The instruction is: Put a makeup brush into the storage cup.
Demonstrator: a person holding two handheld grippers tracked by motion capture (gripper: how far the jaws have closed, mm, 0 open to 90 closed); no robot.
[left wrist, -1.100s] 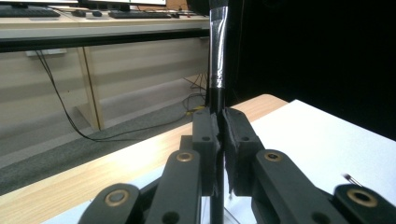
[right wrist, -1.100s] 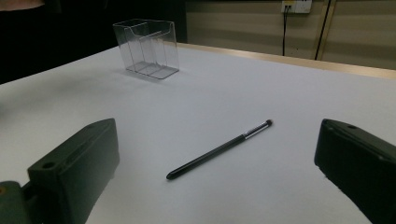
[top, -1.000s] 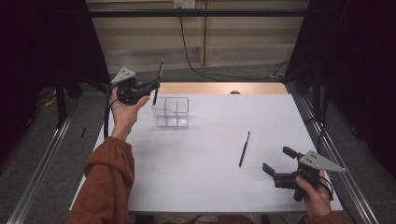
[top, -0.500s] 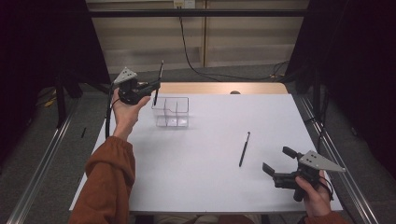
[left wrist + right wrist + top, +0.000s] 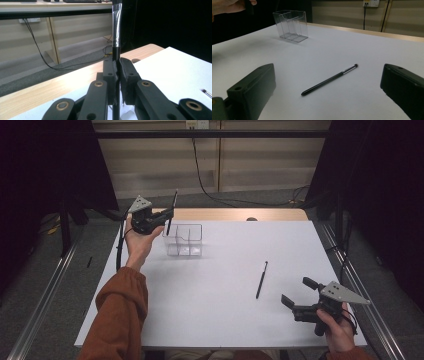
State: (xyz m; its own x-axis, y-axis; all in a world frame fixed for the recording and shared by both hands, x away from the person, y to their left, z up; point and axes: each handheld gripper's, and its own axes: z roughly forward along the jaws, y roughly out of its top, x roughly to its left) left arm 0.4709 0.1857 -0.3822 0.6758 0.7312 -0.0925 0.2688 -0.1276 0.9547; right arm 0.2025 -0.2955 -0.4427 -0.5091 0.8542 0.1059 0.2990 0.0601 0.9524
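Counting what lies in reach gives two slim black brushes, one clear organiser and two claws. The left claw (image 5: 161,218) is raised above the far left part of the white counter (image 5: 220,320), its jaws pressed together on the first brush (image 5: 171,213), which stands nearly upright with its silver-banded upper part (image 5: 116,27) rising above the jaws. In the left gripper view the handle runs straight down through the narrow slit between the two pads. That brush hangs just to the left of the clear organiser (image 5: 184,240), apart from it as far as the high view lets one judge; whether its lower tip is over the rim or beside it is hard to say from this angle. The organiser is a single transparent box with inner dividers, three compartments by the look of it, standing on the counter near the far edge.

The second brush (image 5: 329,79) lies flat on the counter, alone, right of the middle, well apart from the organiser. The right claw (image 5: 299,295) rests low at the near right corner, jaws spread wide with nothing between them, pointing toward that lying brush, which sits a short way ahead of the open jaws.
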